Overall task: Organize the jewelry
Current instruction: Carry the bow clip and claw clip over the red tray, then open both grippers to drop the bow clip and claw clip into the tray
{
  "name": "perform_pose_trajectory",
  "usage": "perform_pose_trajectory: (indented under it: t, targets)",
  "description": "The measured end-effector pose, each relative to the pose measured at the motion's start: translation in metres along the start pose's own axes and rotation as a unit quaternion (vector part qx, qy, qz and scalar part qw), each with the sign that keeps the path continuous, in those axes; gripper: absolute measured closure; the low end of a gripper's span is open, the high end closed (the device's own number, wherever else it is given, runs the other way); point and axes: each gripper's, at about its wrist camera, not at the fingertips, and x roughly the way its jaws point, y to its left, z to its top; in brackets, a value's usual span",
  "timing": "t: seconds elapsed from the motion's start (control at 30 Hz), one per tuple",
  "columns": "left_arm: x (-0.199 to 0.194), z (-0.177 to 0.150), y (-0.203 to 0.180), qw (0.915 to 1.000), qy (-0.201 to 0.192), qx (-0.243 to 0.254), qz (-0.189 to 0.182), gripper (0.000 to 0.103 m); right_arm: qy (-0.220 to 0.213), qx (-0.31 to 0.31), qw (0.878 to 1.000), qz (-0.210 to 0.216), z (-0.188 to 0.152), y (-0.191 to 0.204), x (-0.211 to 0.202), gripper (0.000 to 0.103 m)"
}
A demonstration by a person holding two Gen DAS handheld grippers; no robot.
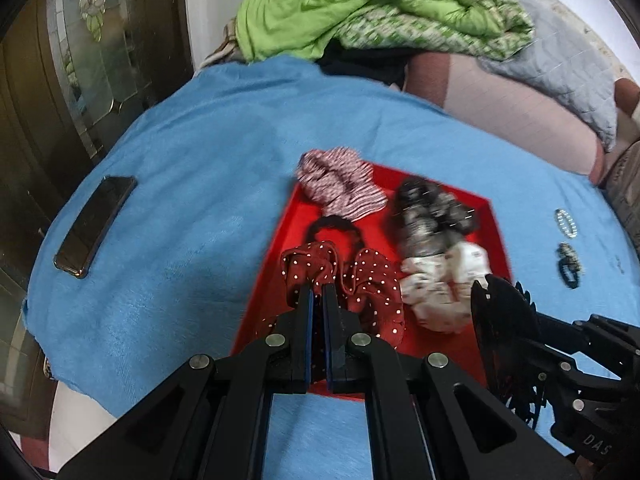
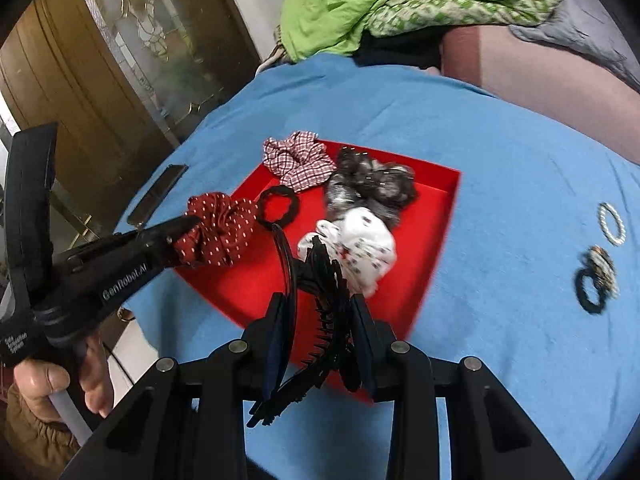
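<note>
— While both our grippers work over the red tray (image 2: 436, 200), where does the job stand?

— We are mid-sort. Our left gripper (image 1: 319, 292) has its fingers nearly together, pinching the red polka-dot scrunchie (image 1: 372, 280) at the tray's near left corner. Our right gripper (image 2: 316, 320) is clamped on a black claw clip (image 2: 320, 280), carried above the tray's near edge.

— And what is already in?

— A checked scrunchie (image 2: 298, 158), a black hair tie (image 2: 278, 204), a grey-black scrunchie (image 2: 368, 184) and a white printed one (image 2: 356, 246) lie in the tray.

— What comes next, as we judge it?

— We let the scrunchie go and set the clip on bare red floor. Then we turn right, where a beaded ring (image 2: 611, 224) and a small dark tie (image 2: 596, 280) lie on the blue cloth (image 2: 500, 320), well apart from the tray.
</note>
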Motion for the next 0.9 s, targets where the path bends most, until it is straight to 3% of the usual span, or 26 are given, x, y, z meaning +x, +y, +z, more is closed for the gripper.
perform_pose_trajectory:
  t: [0.23, 0.47, 0.53, 0.67, 0.73, 0.9]
  targets:
    - [0.025, -0.005, 0.017, 0.9997, 0.016, -0.017, 0.002, 0.098, 0.021, -0.017, 1.000, -0.007, 0.004, 0.014, 0.044, 0.068]
    - [0.023, -0.005, 0.028, 0.9991, 0.007, -0.040, -0.015, 0.094, 0.017, -0.033, 0.999, -0.022, 0.008, 0.023, 0.062, 0.067]
    - [0.021, -0.003, 0.030, 0.9987, 0.004, -0.046, -0.020, 0.091, 0.017, -0.036, 0.999, -0.027, 0.009, 0.022, 0.066, 0.067]
    - [0.013, 0.000, 0.030, 0.9986, -0.003, -0.046, -0.027, 0.077, 0.020, -0.035, 0.999, -0.027, 0.013, 0.019, 0.076, 0.065]
    - [0.009, 0.001, 0.028, 0.9987, -0.007, -0.044, -0.023, 0.076, 0.023, -0.036, 0.999, -0.026, 0.013, 0.019, 0.078, 0.065]
    - [-0.004, 0.004, 0.026, 0.9987, -0.020, -0.047, -0.008, 0.068, 0.017, -0.032, 0.999, -0.020, 0.012, 0.020, 0.074, 0.043]
